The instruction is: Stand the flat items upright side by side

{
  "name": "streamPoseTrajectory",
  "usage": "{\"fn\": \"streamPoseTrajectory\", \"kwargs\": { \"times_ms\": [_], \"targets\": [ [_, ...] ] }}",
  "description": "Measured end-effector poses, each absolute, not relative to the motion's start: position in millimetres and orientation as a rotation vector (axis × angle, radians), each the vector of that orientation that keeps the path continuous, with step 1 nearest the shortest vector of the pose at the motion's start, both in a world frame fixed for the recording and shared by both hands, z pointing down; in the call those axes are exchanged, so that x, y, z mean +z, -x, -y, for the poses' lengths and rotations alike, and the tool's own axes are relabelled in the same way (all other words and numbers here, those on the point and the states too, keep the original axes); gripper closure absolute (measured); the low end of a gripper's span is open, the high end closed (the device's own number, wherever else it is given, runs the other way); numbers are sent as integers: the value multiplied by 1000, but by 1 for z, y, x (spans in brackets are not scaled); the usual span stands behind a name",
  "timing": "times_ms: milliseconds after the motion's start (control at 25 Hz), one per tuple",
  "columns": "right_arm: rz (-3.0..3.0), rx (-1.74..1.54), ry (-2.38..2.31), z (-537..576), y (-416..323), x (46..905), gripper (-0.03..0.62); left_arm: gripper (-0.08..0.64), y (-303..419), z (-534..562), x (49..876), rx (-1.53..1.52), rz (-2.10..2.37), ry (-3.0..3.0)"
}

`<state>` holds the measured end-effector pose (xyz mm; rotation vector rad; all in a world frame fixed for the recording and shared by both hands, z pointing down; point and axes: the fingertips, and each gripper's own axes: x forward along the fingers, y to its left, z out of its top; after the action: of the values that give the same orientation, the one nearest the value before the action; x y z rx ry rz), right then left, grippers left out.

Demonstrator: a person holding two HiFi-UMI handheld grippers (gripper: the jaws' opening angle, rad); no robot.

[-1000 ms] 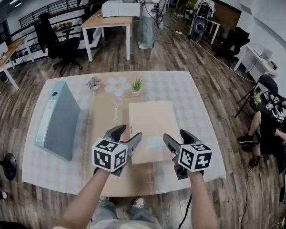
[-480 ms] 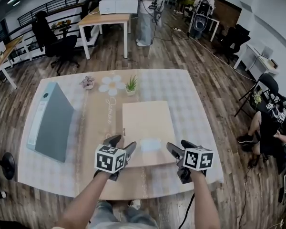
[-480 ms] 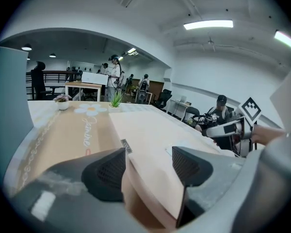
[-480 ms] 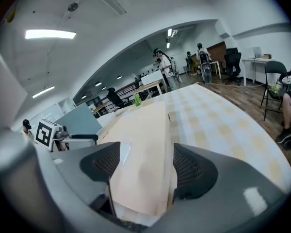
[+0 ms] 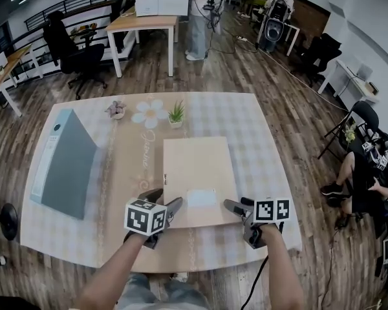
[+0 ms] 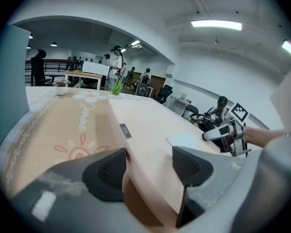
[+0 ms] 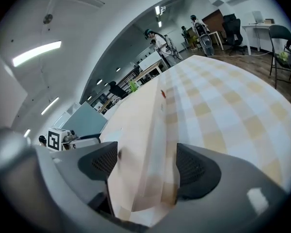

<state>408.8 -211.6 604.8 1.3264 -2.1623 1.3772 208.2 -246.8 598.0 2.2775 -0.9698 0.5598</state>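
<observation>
A flat tan box (image 5: 197,170) lies in the middle of the table (image 5: 271,166), with a white label (image 5: 201,197) near its front edge. A grey-blue binder (image 5: 61,163) stands leaning at the left. My left gripper (image 5: 163,200) is at the box's near left corner; in the left gripper view the box edge (image 6: 145,130) runs between its spread jaws (image 6: 150,166) with a gap at the pads. My right gripper (image 5: 238,205) straddles the near right corner (image 7: 140,125); its jaws (image 7: 146,164) have just been opening and stand wide around the box without pressing on it.
A small potted plant (image 5: 176,115), a little pink-flowered pot (image 5: 116,110) and a printed daisy (image 5: 149,113) are at the table's far side. A seated person (image 5: 368,179) is off the right edge. Desks and office chairs stand beyond the table.
Both grippers have sunk toward the table and now sit at the box's front corners. The right gripper has rolled, so its marker cube faces differently.
</observation>
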Motion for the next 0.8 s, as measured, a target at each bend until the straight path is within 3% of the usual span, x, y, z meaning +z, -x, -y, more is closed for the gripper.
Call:
{"fn": "streamPoseTrajectory", "kwargs": {
  "times_ms": [800],
  "targets": [
    [2099,1642,-1124,209,-395,617,219,261,-204,246,604,421,905,-2197]
  ]
}}
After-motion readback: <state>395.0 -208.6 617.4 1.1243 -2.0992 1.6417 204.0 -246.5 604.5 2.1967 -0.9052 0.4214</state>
